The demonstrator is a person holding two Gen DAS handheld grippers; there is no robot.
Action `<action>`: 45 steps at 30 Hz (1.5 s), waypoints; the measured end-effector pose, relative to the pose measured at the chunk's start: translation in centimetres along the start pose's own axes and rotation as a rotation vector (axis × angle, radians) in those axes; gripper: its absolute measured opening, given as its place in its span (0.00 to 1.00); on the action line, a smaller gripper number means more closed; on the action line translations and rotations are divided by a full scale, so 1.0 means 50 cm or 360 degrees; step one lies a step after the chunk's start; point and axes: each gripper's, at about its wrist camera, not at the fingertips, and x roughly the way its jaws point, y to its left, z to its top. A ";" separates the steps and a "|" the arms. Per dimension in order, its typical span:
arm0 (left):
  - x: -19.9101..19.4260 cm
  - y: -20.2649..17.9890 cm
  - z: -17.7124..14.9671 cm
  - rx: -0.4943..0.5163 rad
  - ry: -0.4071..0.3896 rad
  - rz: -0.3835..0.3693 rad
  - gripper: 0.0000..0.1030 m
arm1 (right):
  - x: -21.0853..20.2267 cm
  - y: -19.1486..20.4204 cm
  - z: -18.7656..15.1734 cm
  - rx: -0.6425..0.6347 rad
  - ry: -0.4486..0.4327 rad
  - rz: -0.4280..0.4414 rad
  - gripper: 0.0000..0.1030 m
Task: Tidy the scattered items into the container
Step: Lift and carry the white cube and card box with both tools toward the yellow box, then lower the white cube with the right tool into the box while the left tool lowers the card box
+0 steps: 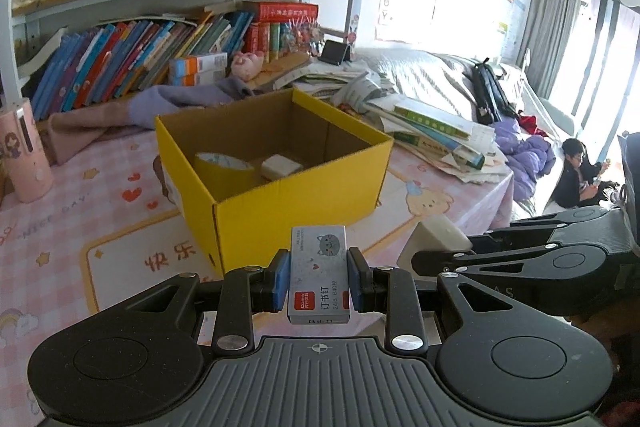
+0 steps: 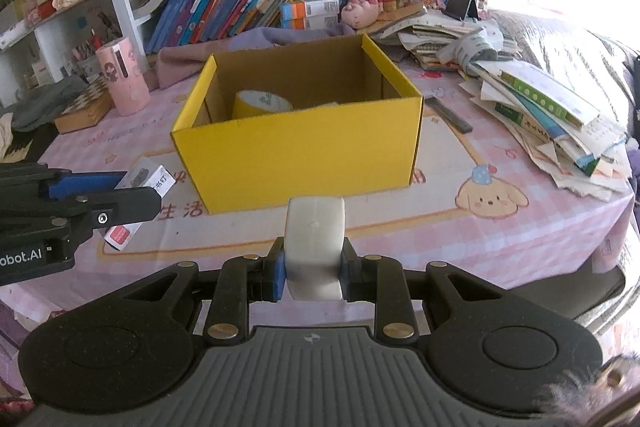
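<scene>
On the far left of the table stands a pink canister (image 2: 122, 81) with a chessboard box (image 2: 82, 107) beside it, both well apart from the work.

Next comes the left gripper (image 1: 319, 277), its blue pads clamped on a small staple box (image 1: 319, 275) printed with a cat face; the staple box is held above the tablecloth (image 2: 460, 235), just short of the near wall of the yellow box (image 2: 300, 147).

The yellow box sits open in the middle of the table. Inside it already lie a tape roll (image 1: 224, 165) and a pale block (image 1: 280, 165) (an eraser, perhaps, though I cannot be sure), so part of the tidying looks done.

To the right, the right gripper (image 2: 314, 267) is closed on a white block (image 2: 315, 243) much like the one in the box, also held above the cloth on the near side of the yellow box.

Neither held item is over the opening yet, so both drops remain. My judgement is that the task is past its middle: two things are in and two are in hand.

Further right a dark flat bar (image 2: 448, 113) lies on the cloth just beside the yellow box, and it may be a last scattered item. Beyond it slumps a paper pile (image 2: 552, 119), which probably belongs to the room, not to the task.
</scene>
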 end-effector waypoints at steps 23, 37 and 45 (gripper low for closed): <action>0.162 0.032 0.179 -0.0058 -0.0259 0.0339 0.28 | 0.167 -0.073 0.276 -0.0374 -0.0274 0.0160 0.23; 0.309 0.049 0.148 -0.0058 0.0137 0.0485 0.28 | 0.363 -0.057 0.291 -0.0653 0.0134 0.0333 0.23; 0.322 0.058 0.136 -0.0140 0.0197 0.0493 0.28 | 0.404 -0.060 0.282 -0.0618 0.0307 0.0405 0.23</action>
